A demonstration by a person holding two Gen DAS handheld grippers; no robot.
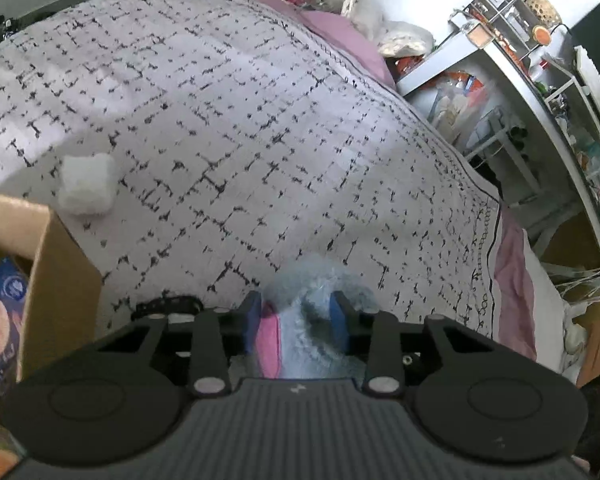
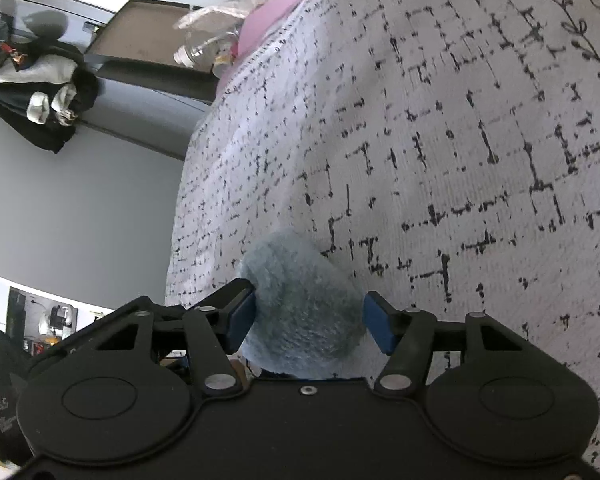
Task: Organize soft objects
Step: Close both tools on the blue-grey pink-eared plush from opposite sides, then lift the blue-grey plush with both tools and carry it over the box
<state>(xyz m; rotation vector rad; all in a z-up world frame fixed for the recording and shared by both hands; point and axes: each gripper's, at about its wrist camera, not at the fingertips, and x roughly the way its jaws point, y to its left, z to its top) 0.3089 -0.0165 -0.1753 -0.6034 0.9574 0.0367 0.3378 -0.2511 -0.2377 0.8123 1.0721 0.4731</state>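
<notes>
Both grippers, left [image 1: 296,320] and right [image 2: 309,316], are clenched on a blue plush toy [image 1: 316,320] above the bedspread [image 1: 220,120], likely mid-carry; next, swing toward the cardboard box [image 1: 56,280] at nine o'clock.

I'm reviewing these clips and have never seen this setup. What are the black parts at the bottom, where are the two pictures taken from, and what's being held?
No robot here: a person holds two handheld grippers, each with a fisheye camera looking along its fingers. In the left wrist view, the left gripper is shut on a fluffy blue and pink soft toy. In the right wrist view, the right gripper is shut on a fuzzy grey-blue plush piece. Below lies a white bedspread with a black grid pattern. On it sits a white fluffy cube, beside a brown cardboard box.
</notes>
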